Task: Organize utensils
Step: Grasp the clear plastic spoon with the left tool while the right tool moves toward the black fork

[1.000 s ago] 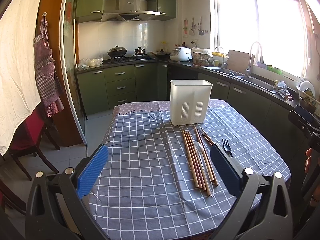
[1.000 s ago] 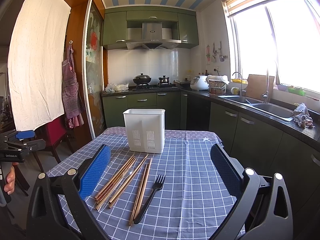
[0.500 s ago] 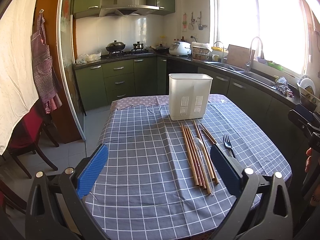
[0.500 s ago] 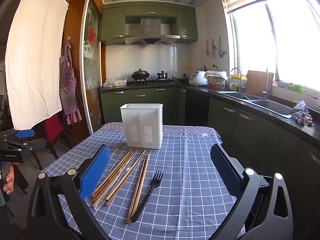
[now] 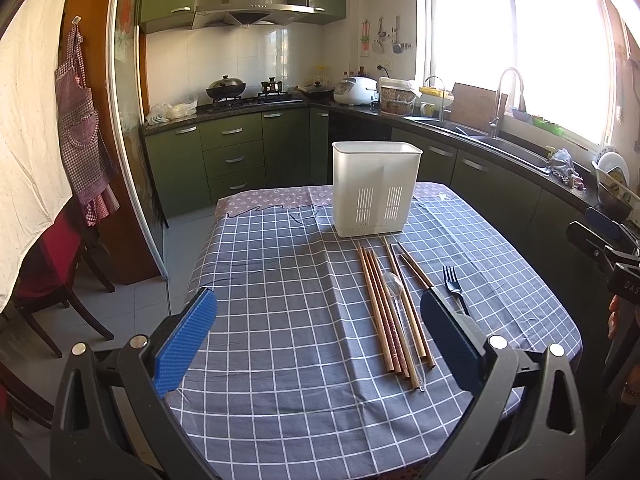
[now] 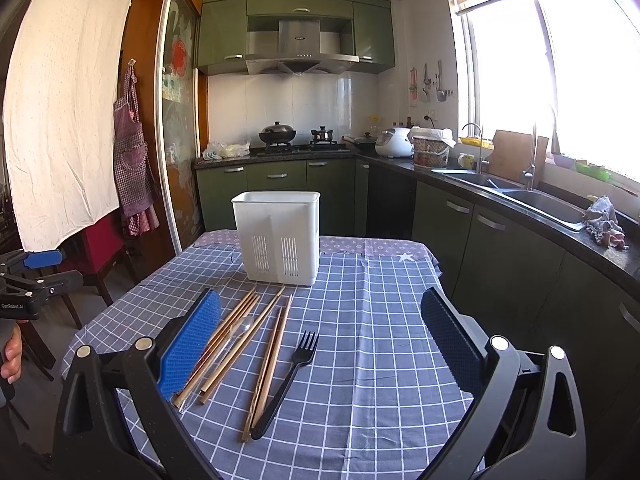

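Chopsticks [image 6: 236,340], a clear spoon [image 5: 394,286] and a black fork [image 6: 288,380] lie loose on the checked counter [image 6: 380,340], none yet grasped. Right claw [image 6: 320,352] gapes wide above them; left claw [image 5: 318,338] likewise spread, holding nothing. Best practice: pinch one utensil near mid-length (thin sticks roll), lift level, then lower it upright into the white holder [image 6: 276,236] just beyond.

left tongs [image 5: 318,328]: jaws spread wide | right tongs [image 6: 320,328]: jaws spread wide
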`<state>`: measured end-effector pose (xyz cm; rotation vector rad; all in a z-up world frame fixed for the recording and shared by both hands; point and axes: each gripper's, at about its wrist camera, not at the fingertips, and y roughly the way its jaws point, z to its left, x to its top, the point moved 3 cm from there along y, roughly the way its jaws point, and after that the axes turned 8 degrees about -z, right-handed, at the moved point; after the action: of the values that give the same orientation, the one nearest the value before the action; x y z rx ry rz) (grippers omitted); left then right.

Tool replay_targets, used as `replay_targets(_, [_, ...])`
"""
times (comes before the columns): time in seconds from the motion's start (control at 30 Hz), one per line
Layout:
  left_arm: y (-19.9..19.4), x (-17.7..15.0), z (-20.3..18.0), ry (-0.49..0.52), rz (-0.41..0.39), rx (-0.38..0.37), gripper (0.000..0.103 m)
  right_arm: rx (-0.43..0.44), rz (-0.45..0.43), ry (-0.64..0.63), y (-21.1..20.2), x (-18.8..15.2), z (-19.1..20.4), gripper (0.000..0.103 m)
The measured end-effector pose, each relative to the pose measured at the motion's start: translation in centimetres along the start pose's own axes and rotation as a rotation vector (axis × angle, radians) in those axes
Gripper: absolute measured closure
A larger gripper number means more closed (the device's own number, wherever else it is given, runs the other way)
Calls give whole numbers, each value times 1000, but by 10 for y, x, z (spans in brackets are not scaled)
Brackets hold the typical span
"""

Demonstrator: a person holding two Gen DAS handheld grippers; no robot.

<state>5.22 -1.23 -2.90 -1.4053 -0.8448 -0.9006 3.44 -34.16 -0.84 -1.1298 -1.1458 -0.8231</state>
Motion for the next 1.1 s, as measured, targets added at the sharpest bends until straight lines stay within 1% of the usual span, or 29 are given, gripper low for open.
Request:
replay_targets(0.07, [10,3,-4,3,38,-19,6,-16,57,40,13,0,-12,4])
replay_targets(0.13, [27,6,-10,7,93,-34,6,-6,111,94,26,0,-24,4])
replay_targets(0.17, [38,8,-14,10,126,-42,6,11,123,112,31,1,-28,4])
replay_targets(0.23, [62,10,-22,13,201,-60,6,49,130,109,39,6,-35,4])
replay_targets(0.27, [74,9,-27,17,235,-68,6,77,146,98,45,8,-36,4])
replay_targets(0.3, [89,9,-34,26,277,-70,6,128,175,90,54,8,-36,4])
replay_targets(0.33, [102,9,-39,35,315,-70,6,181,236,96,66,5,-38,4])
replay_targets(0.37, [116,7,-45,37,357,-79,6,202,319,113,80,-1,-40,4])
replay_targets(0.4, [128,3,-51,33,396,-97,6,199,382,132,91,-6,-43,4])
replay_targets(0.43, [140,0,-57,24,442,-116,7,178,437,146,102,-12,-49,4])
replay_targets(0.47, [149,-4,-62,14,480,-137,13,147,472,146,110,-16,-54,4])
replay_targets(0.5, [158,-8,-68,15,519,-151,24,118,494,138,117,-19,-60,4])
replay_targets(0.53, [166,-12,-74,17,555,-157,29,100,502,138,122,-21,-67,4])
replay_targets(0.57, [173,-16,-79,15,587,-159,38,89,506,150,125,-23,-72,4])
replay_targets(0.6, [179,-20,-83,12,621,-164,45,90,519,166,129,-25,-77,4])
replay_targets(0.63, [184,-24,-86,7,652,-168,48,102,532,186,132,-27,-81,4])
replay_targets(0.67, [189,-28,-89,4,677,-165,53,119,541,207,135,-29,-84,4])
replay_targets(0.77, [199,-35,-97,13,716,-150,71,134,547,231,139,-31,-86,6])
replay_targets(0.9, [209,-36,-104,20,733,-140,81,143,551,236,143,-35,-83,6])
replay_targets(0.93, [214,-37,-105,20,741,-131,82,148,553,240,143,-36,-82,6])
replay_targets(1.0, [221,-40,-108,25,752,-111,87,154,560,239,146,-38,-78,6])
replay_targets(1.07, [226,-42,-109,29,759,-99,89,163,560,231,146,-39,-74,6])
replay_targets(1.1, [229,-43,-110,28,758,-95,93,165,558,226,146,-39,-73,6])
